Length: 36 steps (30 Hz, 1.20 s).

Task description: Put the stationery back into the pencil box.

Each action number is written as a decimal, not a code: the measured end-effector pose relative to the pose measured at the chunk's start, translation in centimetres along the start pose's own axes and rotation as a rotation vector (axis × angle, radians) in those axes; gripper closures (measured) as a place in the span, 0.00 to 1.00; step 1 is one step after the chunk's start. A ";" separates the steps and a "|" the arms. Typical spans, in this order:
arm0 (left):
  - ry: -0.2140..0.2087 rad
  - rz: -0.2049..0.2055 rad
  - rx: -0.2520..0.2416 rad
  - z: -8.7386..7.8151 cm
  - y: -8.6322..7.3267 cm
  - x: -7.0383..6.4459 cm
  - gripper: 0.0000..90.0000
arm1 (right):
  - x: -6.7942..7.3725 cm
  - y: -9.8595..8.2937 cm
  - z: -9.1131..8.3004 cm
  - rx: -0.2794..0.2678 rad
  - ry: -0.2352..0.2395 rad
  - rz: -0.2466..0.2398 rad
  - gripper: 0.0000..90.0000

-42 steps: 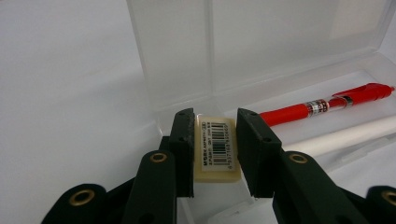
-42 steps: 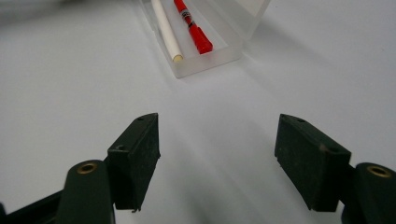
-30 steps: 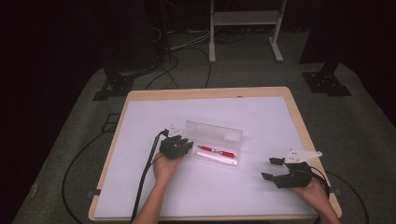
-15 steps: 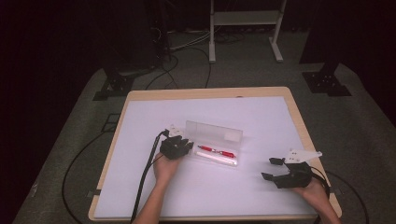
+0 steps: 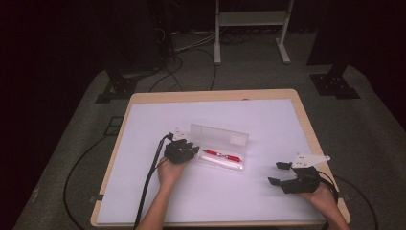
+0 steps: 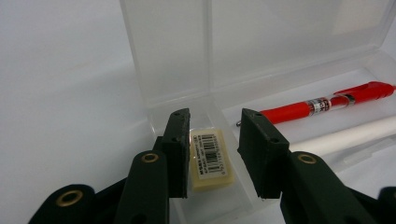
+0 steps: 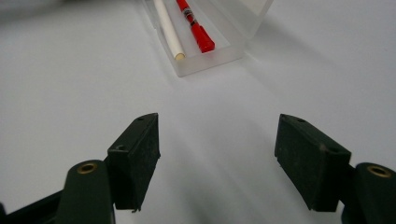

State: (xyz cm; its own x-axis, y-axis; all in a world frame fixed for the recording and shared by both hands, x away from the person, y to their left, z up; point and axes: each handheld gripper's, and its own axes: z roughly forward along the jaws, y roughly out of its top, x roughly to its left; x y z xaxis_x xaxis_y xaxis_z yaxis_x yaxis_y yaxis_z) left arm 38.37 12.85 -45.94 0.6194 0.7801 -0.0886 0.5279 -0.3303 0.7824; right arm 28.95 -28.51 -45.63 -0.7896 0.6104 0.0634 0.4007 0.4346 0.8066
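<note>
On a white table (image 5: 143, 191) with a light wooden rim sits a clear plastic pencil case (image 5: 221, 146), its lid standing open toward the far side. At the case's left end, the left gripper (image 5: 187, 149), held in the person's left hand (image 5: 171, 173), reaches into the tray. Seen from the left gripper view, its two black jaws are parted, with a cream eraser (image 6: 210, 159) bearing a barcode label lying flat on the tray floor between them. The left jaw is right against the eraser's side; the right jaw stands clear of it. Just beyond, inside the same tray, lie a red pen (image 6: 327, 102) and a white stick-like pen or pencil (image 6: 345, 136), side by side along the case's length.

Well apart, toward the near right corner of the table, the right gripper (image 5: 279, 173) rests in the person's right hand (image 5: 321, 194). Its jaws are spread wide with nothing between them, pointing toward the case's right end over bare table.
</note>
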 end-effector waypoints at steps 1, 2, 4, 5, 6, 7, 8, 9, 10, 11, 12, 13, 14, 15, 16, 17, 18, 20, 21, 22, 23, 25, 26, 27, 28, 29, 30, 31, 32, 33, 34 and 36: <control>0.001 0.000 0.002 0.0 0.0 0.0 0.70 | 0.0 0.0 0.0 0.000 -0.001 0.000 0.33; 0.001 0.000 0.002 0.0 0.0 0.0 0.70 | 0.0 0.0 0.0 0.000 -0.001 0.000 0.33; 0.000 -0.001 0.005 -0.1 0.0 0.0 0.70 | 0.0 0.0 0.0 0.000 -0.002 0.003 0.33; 0.000 -0.001 0.001 -0.2 0.0 0.0 0.69 | 0.0 0.0 0.0 0.001 -0.003 0.006 0.33; 0.000 -0.001 0.001 -0.2 0.0 0.0 0.69 | 0.0 0.0 -0.1 0.002 -0.003 0.007 0.33; 0.000 0.002 -0.005 -0.3 0.1 0.0 0.69 | 0.0 0.0 -0.1 0.002 -0.003 0.007 0.33; 0.000 -0.001 -0.009 -0.4 0.1 -0.1 0.69 | -0.1 0.0 -0.1 0.004 -0.005 0.007 0.33; -0.002 0.002 -0.014 -0.5 0.1 -0.1 0.69 | 0.0 -0.1 -0.1 0.004 -0.006 0.007 0.33; -0.004 0.007 -0.012 -0.6 0.2 -0.2 0.69 | 0.0 -0.1 -0.1 0.005 -0.007 0.006 0.33; -0.006 0.006 -0.014 -0.8 0.2 -0.3 0.68 | 0.0 -0.1 -0.1 0.005 -0.009 0.004 0.33; -0.007 0.007 -0.017 -0.8 0.2 -0.3 0.68 | 0.0 -0.1 -0.1 0.005 -0.009 0.004 0.33; -0.008 0.011 -0.019 -1.0 0.3 -0.4 0.68 | 0.1 -0.1 -0.1 0.005 -0.011 0.005 0.33; -0.012 0.013 -0.021 -1.1 0.3 -0.4 0.68 | 0.1 -0.1 -0.1 0.005 -0.011 0.005 0.33; -0.012 0.014 -0.022 -1.1 0.3 -0.5 0.68 | 0.0 -0.2 -0.1 0.004 -0.012 0.005 0.33; -0.015 0.010 -0.025 -1.2 0.3 -0.6 0.68 | 0.0 -0.2 -0.1 0.005 -0.013 0.004 0.33; -0.018 0.020 -0.025 -1.3 0.4 -0.7 0.68 | 0.0 -0.2 -0.1 0.005 -0.015 0.004 0.33; -0.018 0.020 -0.025 -1.3 0.4 -0.7 0.68 | 0.0 -0.2 -0.1 0.005 -0.015 0.004 0.33; -0.021 0.025 -0.026 -1.5 0.4 -0.8 0.67 | 0.1 -0.2 -0.1 0.008 -0.016 0.004 0.32; -0.022 0.024 -0.029 -1.5 0.4 -0.8 0.66 | 0.0 -0.3 0.0 0.012 -0.017 0.005 0.32; -0.021 0.028 -0.026 -1.7 0.5 -0.8 0.66 | 0.0 -0.3 0.0 0.012 -0.017 0.006 0.32; -0.023 0.026 -0.035 -1.8 0.5 -0.8 0.65 | 0.0 -0.3 0.0 0.013 -0.018 0.006 0.32; -0.025 0.026 -0.034 -1.9 0.5 -0.8 0.65 | 0.0 -0.3 0.0 0.013 -0.019 0.005 0.32; -0.028 0.025 -0.035 -2.0 0.5 -0.8 0.64 | 0.0 -0.3 0.0 0.013 -0.020 0.006 0.32; -0.031 0.024 -0.039 -2.1 0.5 -0.9 0.64 | 0.0 -0.3 0.0 0.013 -0.020 0.009 0.32; -0.031 0.030 -0.041 -2.1 0.5 -0.9 0.62 | 0.0 -0.3 0.0 0.013 -0.021 0.006 0.32; -0.032 0.030 -0.041 -2.2 0.5 -0.9 0.62 | 0.0 -0.3 0.0 0.013 -0.021 0.006 0.32; -0.031 0.031 -0.045 -2.3 0.5 -0.9 0.61 | 0.0 -0.3 0.0 0.013 -0.021 0.006 0.32; -0.038 0.033 -0.046 -2.5 0.5 -0.9 0.60 | 0.0 -0.3 0.0 0.011 -0.021 0.009 0.32; -0.038 0.033 -0.046 -2.5 0.5 -0.9 0.60 | 0.0 -0.3 0.0 0.011 -0.021 0.009 0.32; -0.040 0.030 -0.054 -2.6 0.5 -0.9 0.60 | 0.0 -0.3 0.0 0.012 -0.022 0.008 0.32; -0.042 0.029 -0.054 -2.7 0.5 -0.9 0.59 | 0.0 -0.3 0.0 0.013 -0.022 0.007 0.31; -0.043 0.029 -0.055 -2.9 0.3 -0.8 0.58 | 0.0 -0.3 0.0 0.016 -0.023 0.007 0.31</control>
State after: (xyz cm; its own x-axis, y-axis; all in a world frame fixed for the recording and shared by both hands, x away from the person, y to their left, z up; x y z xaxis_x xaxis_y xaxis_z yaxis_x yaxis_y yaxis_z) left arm 36.35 13.69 -43.89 0.6588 0.7468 -0.0906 0.4771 -0.3218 0.8178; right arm 28.83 -28.60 -45.89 -0.7760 0.6283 0.0557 0.4137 0.4403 0.7969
